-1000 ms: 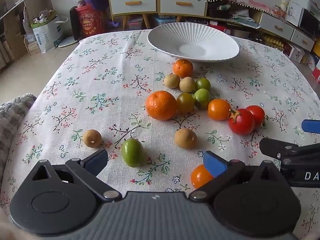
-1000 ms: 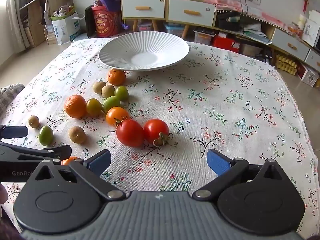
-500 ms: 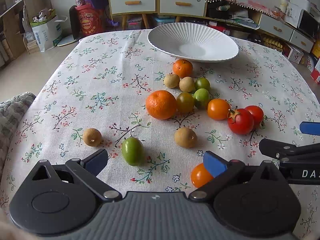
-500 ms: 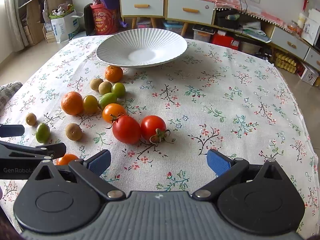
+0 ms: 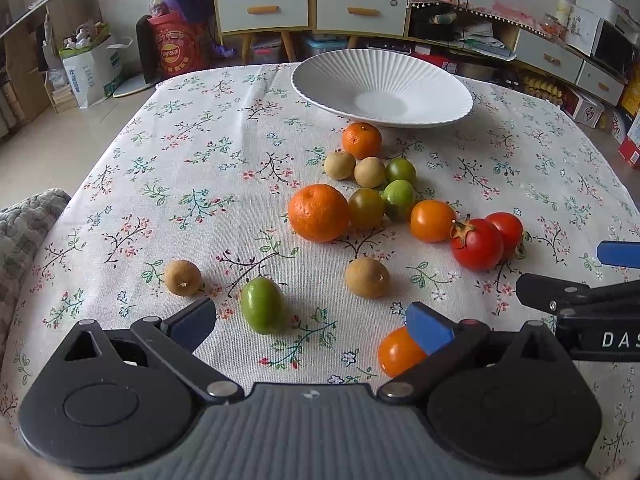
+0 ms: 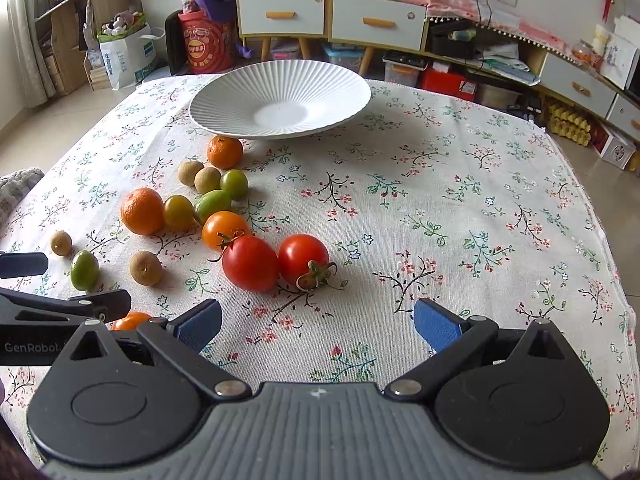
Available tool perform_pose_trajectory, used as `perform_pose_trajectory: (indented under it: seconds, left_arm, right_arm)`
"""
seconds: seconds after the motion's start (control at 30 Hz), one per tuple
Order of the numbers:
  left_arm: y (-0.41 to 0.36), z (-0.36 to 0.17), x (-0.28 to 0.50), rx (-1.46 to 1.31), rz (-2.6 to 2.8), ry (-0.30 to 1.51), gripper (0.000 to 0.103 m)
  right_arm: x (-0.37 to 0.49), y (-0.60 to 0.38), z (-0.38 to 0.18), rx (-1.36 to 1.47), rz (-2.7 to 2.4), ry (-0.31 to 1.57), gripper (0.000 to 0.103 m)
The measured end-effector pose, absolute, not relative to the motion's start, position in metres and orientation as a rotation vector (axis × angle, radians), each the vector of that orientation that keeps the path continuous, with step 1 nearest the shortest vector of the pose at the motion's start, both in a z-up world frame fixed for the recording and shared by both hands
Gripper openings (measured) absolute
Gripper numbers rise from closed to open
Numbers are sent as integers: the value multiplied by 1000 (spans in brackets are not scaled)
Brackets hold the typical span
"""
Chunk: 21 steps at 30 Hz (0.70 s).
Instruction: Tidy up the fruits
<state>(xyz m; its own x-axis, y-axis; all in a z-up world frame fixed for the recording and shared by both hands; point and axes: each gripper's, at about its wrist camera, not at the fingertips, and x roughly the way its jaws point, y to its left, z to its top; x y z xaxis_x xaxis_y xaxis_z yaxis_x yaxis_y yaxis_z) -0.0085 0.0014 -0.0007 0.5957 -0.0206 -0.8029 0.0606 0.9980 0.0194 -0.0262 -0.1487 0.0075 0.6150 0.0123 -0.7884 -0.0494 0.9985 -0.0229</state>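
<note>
I am holding two grippers low over a table covered in a floral cloth (image 5: 168,168). My left gripper (image 5: 312,322) is spread wide with nothing between its fingers; a green oval fruit (image 5: 262,306) is lying just ahead of the gap, and a small orange tomato (image 5: 396,352) is sitting partly hidden under its blue right fingertip (image 5: 428,328). My right gripper (image 6: 318,320) is also spread wide and holding nothing, hovering over bare cloth just short of two red tomatoes (image 6: 276,262) that are touching each other.

The fruits are lying loose on the cloth. A large orange (image 5: 319,213) is touching an olive-green fruit (image 5: 366,208), with a lime-green one (image 5: 399,198) and an orange tomato (image 5: 433,221) beside them. Farther back, two tan fruits (image 5: 355,169), a small green one (image 5: 401,170) and a small orange (image 5: 361,140) are clustering near the plate. Two more tan fruits are sitting apart nearer me, one at the left (image 5: 183,278) and one in the middle (image 5: 367,277).

A white ribbed plate (image 6: 224,100) is standing at the far side of the table, with no fruit in it.
</note>
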Motion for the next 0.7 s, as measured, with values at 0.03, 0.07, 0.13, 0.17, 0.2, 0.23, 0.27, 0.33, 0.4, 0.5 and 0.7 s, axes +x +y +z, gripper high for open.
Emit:
perform_pose_trajectory:
  seconds: [0.03, 0.07, 0.13, 0.17, 0.2, 0.23, 0.27, 0.33, 0.4, 0.5, 0.7]
  left_arm:
    - [1, -1, -8, 47, -47, 931, 98]
    - [1, -1, -9, 47, -47, 931, 98]
    - [1, -1, -8, 46, -47, 931, 98]
    - [2, -1, -8, 44, -47, 931, 98]
    - [2, -1, -8, 43, -48, 931, 98]
    - [2, 0, -8, 42, -48, 930, 98]
    - [2, 0, -8, 43, -48, 930, 98]
    - [2, 0, -8, 42, -48, 930, 98]
    - [2, 0, -8, 42, -48, 930, 98]
    - [3, 0, -8, 42, -46, 930, 98]
    - [3, 0, -8, 42, -46, 929, 98]
  right_arm:
    - [-26, -149, 7, -43, 35, 907, 102]
    - [-26, -149, 8, -43, 34, 906, 102]
    - [-26, -149, 8, -42, 33, 905, 102]
    - [-26, -149, 7, -42, 33, 906, 102]
    - [-25, -149, 7, -42, 32, 906, 102]
    - [-25, -149, 7, -43, 32, 906, 102]
    - [-26, -149, 7, -43, 33, 907, 102]
    - [-26, -149, 7, -43, 33, 906, 102]
    - [-26, -149, 7, -43, 33, 906, 102]
    - [-25, -149, 7, -43, 33, 906, 102]
    - [-25, -150, 7, -43, 33, 906, 102]
